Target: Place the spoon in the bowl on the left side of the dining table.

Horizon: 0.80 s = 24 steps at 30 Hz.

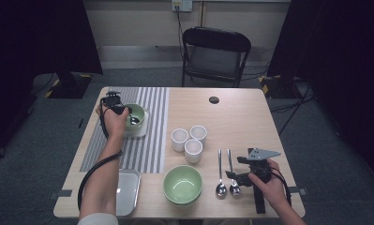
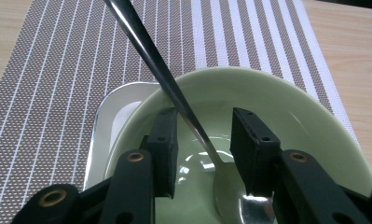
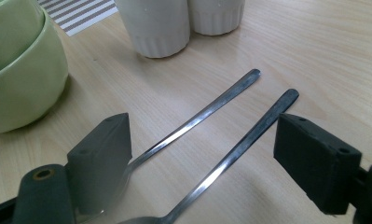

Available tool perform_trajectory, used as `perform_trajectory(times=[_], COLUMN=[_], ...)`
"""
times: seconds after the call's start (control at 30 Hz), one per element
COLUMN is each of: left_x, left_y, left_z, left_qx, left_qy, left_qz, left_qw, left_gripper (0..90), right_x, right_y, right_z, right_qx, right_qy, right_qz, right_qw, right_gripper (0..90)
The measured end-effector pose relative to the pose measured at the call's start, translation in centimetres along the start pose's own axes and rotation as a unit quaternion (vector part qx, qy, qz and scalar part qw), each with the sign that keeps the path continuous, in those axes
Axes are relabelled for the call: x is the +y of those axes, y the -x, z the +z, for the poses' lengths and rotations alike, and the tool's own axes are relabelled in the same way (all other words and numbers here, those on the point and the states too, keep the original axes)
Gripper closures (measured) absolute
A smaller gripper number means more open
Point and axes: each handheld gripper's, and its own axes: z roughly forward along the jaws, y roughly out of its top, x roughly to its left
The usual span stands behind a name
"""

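Hovering over a green bowl (image 2: 286, 107) at centre frame, the left gripper (image 2: 204, 140) stands released, its jaws straddling a spoon (image 2: 174, 95) without pressing it. The handle slants to the upper left. The right gripper (image 3: 202, 158) gapes above two more spoons.

Seen from above: a pale wooden tabletop (image 1: 241, 117) with a grey striped placemat (image 1: 149, 140) on its left part. On the mat, a green bowl (image 1: 138, 112) sitting in a white square dish (image 1: 142, 130), the left claw (image 1: 128, 111) reaching over its rim. Mid-table, three white cups (image 1: 189, 139) clustered together. Near the front edge, another green bowl (image 1: 183, 184), two spoons (image 1: 224, 173) side by side, and the right claw (image 1: 235, 168) just beside them. Front left, a metal tray (image 1: 128, 190). Behind, a black folding chair (image 1: 215, 54).
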Motion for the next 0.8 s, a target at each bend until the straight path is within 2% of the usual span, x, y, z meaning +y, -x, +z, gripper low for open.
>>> perform_trajectory(times=[0.2, 0.33, 0.37, 0.47, 0.53, 0.6, 0.8], left_x=[0.1, -0.1, -0.1, -0.3, -0.2, -0.2, -0.2], left_y=[0.3, 0.5, 0.5, 0.6, 0.5, 0.5, 0.3], left_z=[0.4, 0.8, 0.9, 1.1, 1.1, 1.0, 0.9], left_qx=[0.003, 0.008, 0.006, 0.003, 0.0, 0.004, -0.011], left_qy=[0.0, -0.008, -0.014, -0.013, -0.018, -0.019, -0.02], left_qz=[0.01, 0.016, 0.021, 0.022, 0.03, 0.032, 0.028], left_qw=[0.9999, 0.9998, 0.9997, 0.9997, 0.9994, 0.9993, 0.9993], left_gripper=[64.5, 69.3, 70.8, 74.4, 77.0, 78.9, 84.2], right_x=[0.0, 0.0, 0.0, 0.0, 0.0, 0.0, 0.1], right_y=[0.0, 0.0, 0.0, 0.0, 0.0, 0.0, -0.1], right_z=[0.0, 0.0, 0.0, 0.0, 0.0, 0.0, -0.1], right_qx=[0.001, 0.003, 0.004, 0.005, 0.006, 0.005, 0.009], right_qy=[0.001, 0.001, 0.002, 0.002, 0.002, 0.002, 0.006], right_qz=[-0.001, -0.003, -0.003, -0.005, -0.005, -0.006, -0.006], right_qw=[1.0, 1.0, 1.0, 1.0, 1.0, 1.0, 0.9999], right_gripper=[18.5, 18.6, 18.6, 18.6, 18.6, 18.6, 18.6])
